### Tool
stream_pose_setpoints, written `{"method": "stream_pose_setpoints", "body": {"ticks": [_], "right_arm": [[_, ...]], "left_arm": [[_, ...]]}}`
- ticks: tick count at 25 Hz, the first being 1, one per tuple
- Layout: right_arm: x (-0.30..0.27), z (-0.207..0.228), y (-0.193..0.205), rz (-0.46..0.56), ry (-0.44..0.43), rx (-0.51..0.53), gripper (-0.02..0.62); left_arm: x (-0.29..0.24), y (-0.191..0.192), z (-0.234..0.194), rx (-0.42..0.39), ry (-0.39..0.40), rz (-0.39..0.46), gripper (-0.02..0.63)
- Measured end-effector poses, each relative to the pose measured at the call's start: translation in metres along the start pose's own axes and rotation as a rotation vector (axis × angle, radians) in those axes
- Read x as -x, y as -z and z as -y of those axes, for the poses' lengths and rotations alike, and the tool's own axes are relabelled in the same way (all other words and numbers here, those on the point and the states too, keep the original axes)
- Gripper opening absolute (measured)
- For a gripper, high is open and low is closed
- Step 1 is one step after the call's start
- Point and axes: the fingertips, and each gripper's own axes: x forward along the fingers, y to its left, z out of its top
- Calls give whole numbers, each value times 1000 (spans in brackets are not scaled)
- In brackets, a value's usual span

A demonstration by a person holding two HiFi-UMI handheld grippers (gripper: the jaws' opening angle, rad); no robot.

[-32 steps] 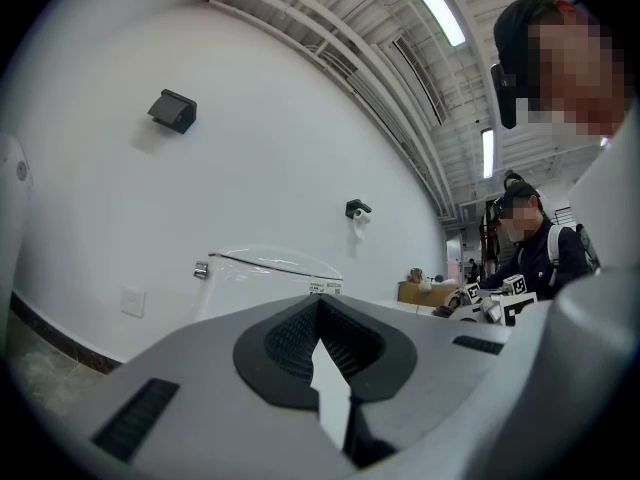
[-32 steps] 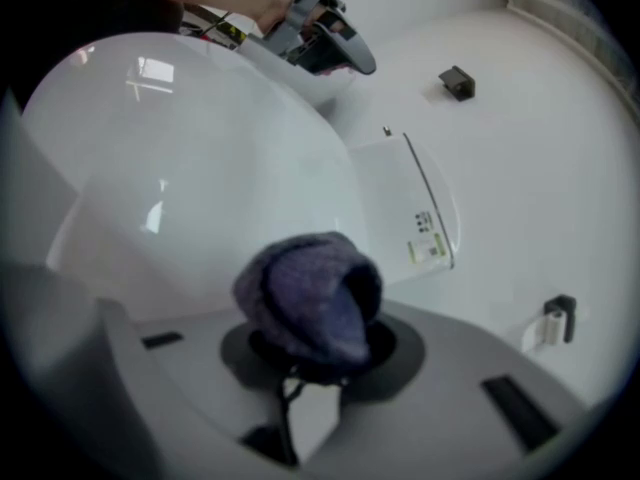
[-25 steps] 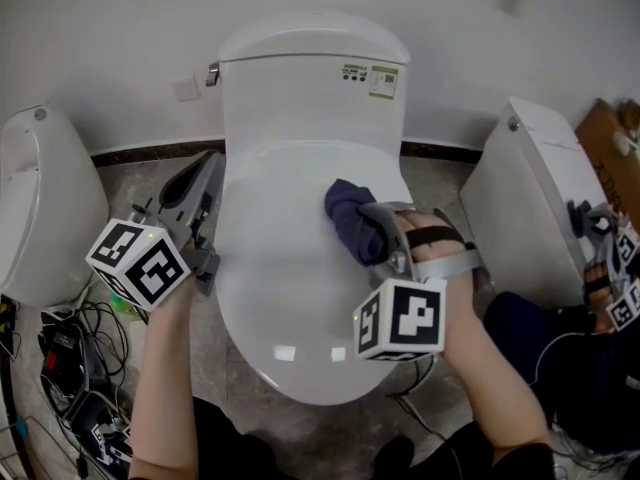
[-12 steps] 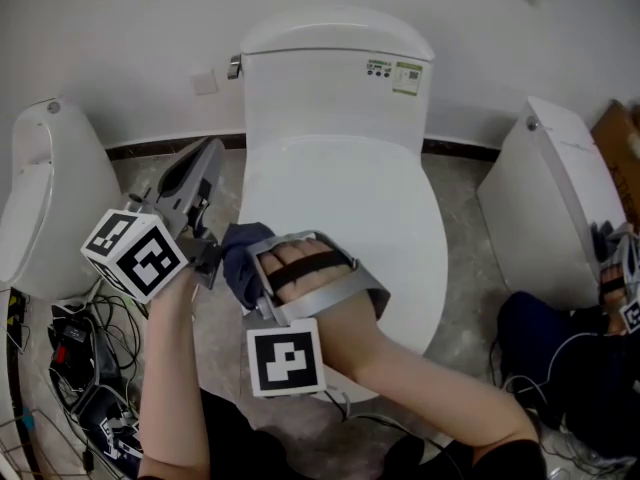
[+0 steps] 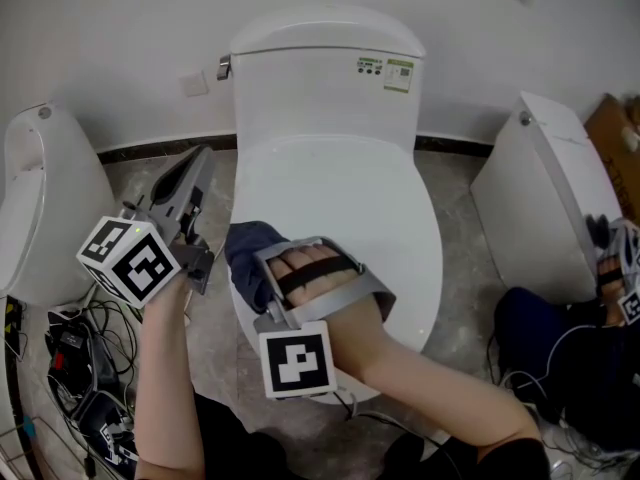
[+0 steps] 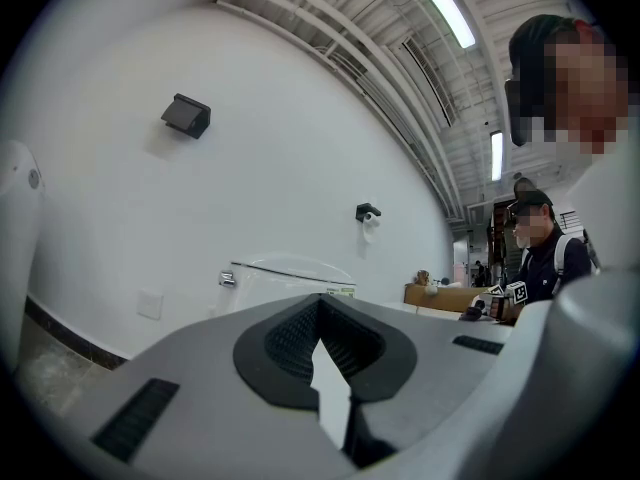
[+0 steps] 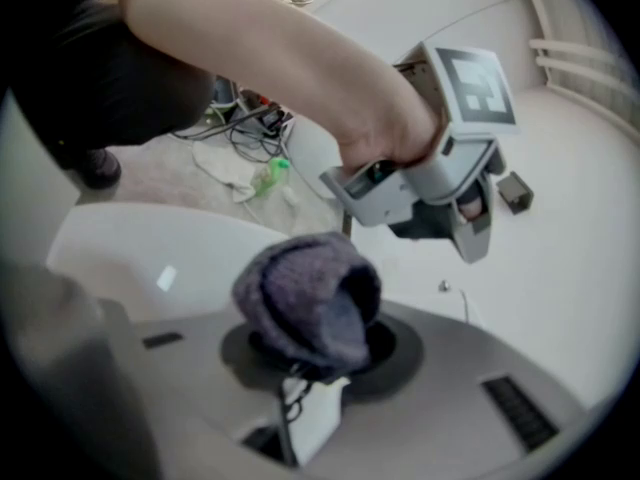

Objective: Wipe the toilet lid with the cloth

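Your right gripper (image 5: 258, 280) is clamped on the dark blue cloth (image 5: 246, 252), and its own camera shows the bundle (image 7: 312, 303) pinched between the jaws with a rounded wad bulging past the tips. That wad looks like the working face: holding the cloth bunched, not spread, lets you press it down without the hard jaws touching the lid. The cloth sits at the near left edge of the white toilet lid (image 5: 350, 218), low on the rim and touching it, which suggests you are working the border of the lid and not its broad middle. To reach that spot your right forearm crosses over the near part of the lid from the right, so much of the lid's near half is hidden under your arm. Your left gripper (image 5: 190, 173) hangs beside the left of the bowl, off the lid and just beside the cloth without touching it. Its view shows the jaws (image 6: 325, 368) drawn close together with nothing between them, aimed up past the tank (image 5: 322, 73) at the wall. I judge it is parked there simply to stay out of the wiping path, since a closed lid needs no steadying. The far half of the lid lies open and unobstructed, so the next strokes would probably sweep rightward and away from you.
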Motion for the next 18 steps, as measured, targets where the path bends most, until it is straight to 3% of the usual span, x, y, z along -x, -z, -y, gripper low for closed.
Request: {"method": "stream_pose_setpoints", "body": {"ticks": [18], "right_arm": [[38,2,109,-167,1,-33,97]], "left_arm": [[-21,21,23,-4,47,-42,9]]}}
